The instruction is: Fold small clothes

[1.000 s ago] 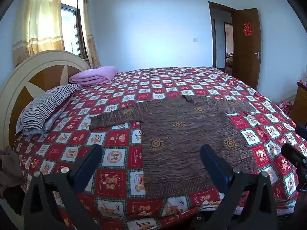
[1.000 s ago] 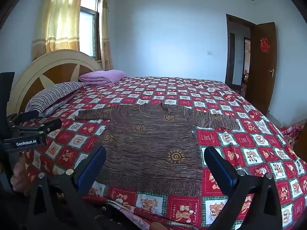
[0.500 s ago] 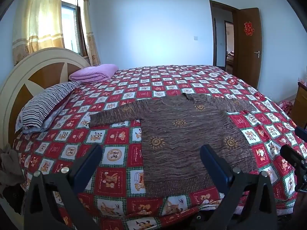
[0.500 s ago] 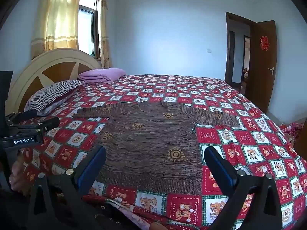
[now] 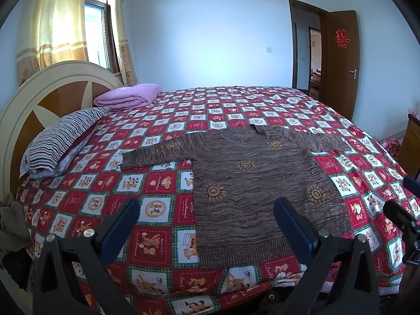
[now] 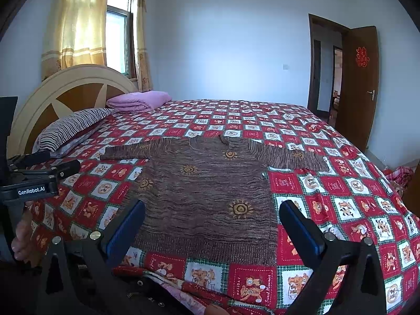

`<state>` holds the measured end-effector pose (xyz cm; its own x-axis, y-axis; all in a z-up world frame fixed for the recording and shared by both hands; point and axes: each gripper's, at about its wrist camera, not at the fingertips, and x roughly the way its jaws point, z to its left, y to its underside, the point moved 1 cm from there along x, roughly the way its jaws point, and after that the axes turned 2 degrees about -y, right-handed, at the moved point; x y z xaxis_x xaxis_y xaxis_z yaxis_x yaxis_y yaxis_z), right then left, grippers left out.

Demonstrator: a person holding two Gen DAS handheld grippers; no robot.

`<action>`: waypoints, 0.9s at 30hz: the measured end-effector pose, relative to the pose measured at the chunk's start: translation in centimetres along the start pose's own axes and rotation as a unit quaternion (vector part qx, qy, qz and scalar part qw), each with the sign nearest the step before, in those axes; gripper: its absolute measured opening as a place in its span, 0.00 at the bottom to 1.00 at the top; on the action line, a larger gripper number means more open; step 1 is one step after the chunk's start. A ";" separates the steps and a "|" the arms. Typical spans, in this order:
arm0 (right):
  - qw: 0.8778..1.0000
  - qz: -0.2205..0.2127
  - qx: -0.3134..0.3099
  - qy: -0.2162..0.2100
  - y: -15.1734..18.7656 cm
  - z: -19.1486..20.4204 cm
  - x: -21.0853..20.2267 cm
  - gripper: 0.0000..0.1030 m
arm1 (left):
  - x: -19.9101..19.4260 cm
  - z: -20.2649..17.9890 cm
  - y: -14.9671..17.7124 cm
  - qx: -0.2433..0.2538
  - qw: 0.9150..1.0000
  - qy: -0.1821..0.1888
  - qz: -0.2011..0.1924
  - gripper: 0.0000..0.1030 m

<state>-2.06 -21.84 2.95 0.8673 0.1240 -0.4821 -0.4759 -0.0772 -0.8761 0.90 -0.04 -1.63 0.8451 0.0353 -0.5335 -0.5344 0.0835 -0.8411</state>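
Nearest the bed's foot edge, the left gripper (image 5: 207, 218) and the right gripper (image 6: 212, 219) hover side by side above the mattress, each with its two blue-padded fingers spread wide and nothing between them. Just beyond them lies one brown sweater (image 5: 257, 183), spread flat and face up on the red checked bedspread (image 5: 78, 202). Its ribbed hem is closest to the grippers and its neck points away toward the far wall, so the body runs lengthwise from them; both sleeves stretch out sideways, one toward the headboard (image 5: 39, 99), the other toward the door (image 6: 359, 86). Seen from the left gripper, the sweater sits ahead and slightly right; from the right gripper, ahead and slightly left, with the hem just past the fingertips. Farther off, by the headboard, rest one striped pillow (image 5: 60, 141) and one folded pink blanket (image 5: 128, 95). Beyond, one curtained window (image 6: 118, 31) and the open door.
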 end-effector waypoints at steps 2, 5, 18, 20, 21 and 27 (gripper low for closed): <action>1.000 0.000 0.000 0.000 0.0 0.0 0.0 0.99 | 0.0 0.0 0.1 0.000 1.000 0.000 0.000 1.00; 1.000 0.000 0.000 0.001 0.1 0.0 0.0 0.99 | 0.0 0.0 -0.1 0.000 1.000 0.000 0.001 1.00; 1.000 0.005 -0.002 0.001 0.3 -0.1 0.3 0.99 | 0.1 0.1 0.0 -0.002 1.000 0.001 0.003 1.00; 1.000 0.006 -0.003 0.002 0.4 -0.1 0.4 0.99 | 0.1 0.1 0.1 -0.002 1.000 0.002 0.003 1.00; 1.000 0.007 -0.003 0.001 0.4 -0.1 0.4 0.99 | 0.1 0.1 -0.1 -0.002 1.000 0.002 0.003 1.00; 1.000 0.010 -0.007 0.000 0.5 0.2 0.5 0.99 | 0.1 0.1 0.0 -0.003 1.000 0.002 0.004 1.00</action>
<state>-1.84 -21.64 2.27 0.8574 0.1223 -0.4999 -0.4916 -0.0932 -0.8658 0.98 0.06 -1.72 0.8407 0.0322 -0.5406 -0.5413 0.0774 -0.8372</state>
